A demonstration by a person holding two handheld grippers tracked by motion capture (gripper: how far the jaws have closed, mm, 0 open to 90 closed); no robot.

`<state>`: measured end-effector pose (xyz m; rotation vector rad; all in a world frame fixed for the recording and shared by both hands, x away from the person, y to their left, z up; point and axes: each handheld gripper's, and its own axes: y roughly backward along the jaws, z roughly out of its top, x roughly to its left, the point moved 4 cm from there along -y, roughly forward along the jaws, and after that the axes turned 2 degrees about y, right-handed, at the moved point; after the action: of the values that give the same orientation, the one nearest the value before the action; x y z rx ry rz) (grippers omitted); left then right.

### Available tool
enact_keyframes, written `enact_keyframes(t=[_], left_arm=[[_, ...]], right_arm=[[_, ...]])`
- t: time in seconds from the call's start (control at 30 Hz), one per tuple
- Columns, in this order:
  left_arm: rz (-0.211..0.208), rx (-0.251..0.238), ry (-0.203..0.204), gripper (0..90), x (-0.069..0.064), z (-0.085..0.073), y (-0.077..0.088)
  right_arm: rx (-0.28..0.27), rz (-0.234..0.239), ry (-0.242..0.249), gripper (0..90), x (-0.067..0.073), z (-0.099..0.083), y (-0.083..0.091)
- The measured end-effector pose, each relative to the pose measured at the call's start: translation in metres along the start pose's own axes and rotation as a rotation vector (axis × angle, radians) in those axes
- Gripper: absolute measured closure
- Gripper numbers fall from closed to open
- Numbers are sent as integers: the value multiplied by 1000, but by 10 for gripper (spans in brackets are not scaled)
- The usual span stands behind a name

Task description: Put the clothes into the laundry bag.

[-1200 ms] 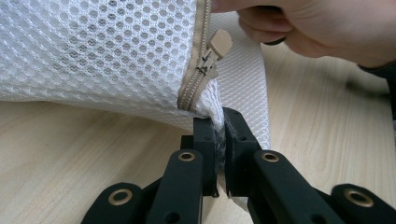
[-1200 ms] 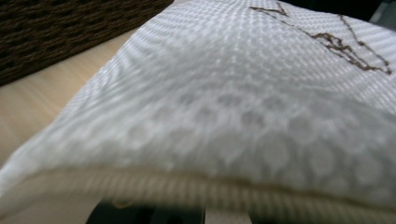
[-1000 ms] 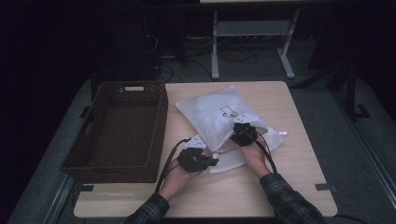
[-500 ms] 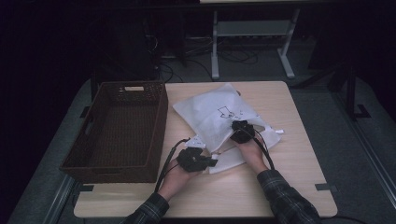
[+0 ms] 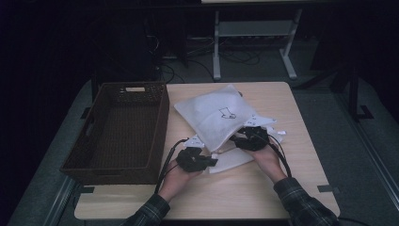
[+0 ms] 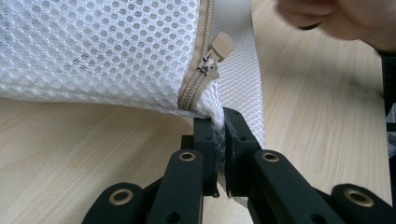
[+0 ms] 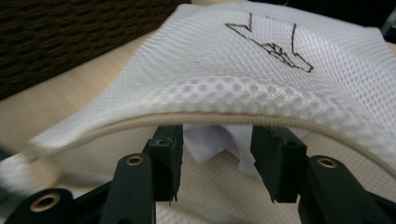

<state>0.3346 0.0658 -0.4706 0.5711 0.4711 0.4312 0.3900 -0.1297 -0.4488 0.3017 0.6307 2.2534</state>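
The white mesh laundry bag point(image 5: 219, 117) lies on the table point(image 5: 244, 197) just right of the wicker basket point(image 5: 117, 132), its long axis running diagonally from the far corner toward the person, zipper point(image 6: 205, 70) edge nearest them. The left gripper point(image 5: 207, 161) pinches the bag's corner below the zipper pull. The right gripper point(image 7: 215, 161) stands at the bag's open mouth, jaws just parting, white cloth point(image 7: 219, 140) loose between them.

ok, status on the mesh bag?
Left gripper shut on mesh bag corner by the zipper. Right gripper just opened, fingers at bag mouth. Nothing in the way.
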Motion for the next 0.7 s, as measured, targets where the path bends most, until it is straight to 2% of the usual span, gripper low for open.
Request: enact_keyframes(t=[0.1,0.17,0.3,0.37,0.5,0.57,0.7], left_arm=[[-1,1,4,855,1,0,1],[-1,-1,8,855,1,-1,0],[2,-1,8,855,2,-1,2],[3,-3,12,855,3,-1,3],[4,-1,13,854,4,-1,4],[3,1,15,852,5,-1,4],[2,7,24,851,6,-2,3]], right_arm=[[-3,13,18,545,3,0,17],[3,14,12,552,2,-2,27],[20,-4,14,540,-11,-8,42],[43,-5,-3,512,-26,-14,49],[78,-80,-31,474,-59,-25,59],[92,-113,-71,432,-80,-32,63],[127,-106,-127,369,-106,-48,59]])
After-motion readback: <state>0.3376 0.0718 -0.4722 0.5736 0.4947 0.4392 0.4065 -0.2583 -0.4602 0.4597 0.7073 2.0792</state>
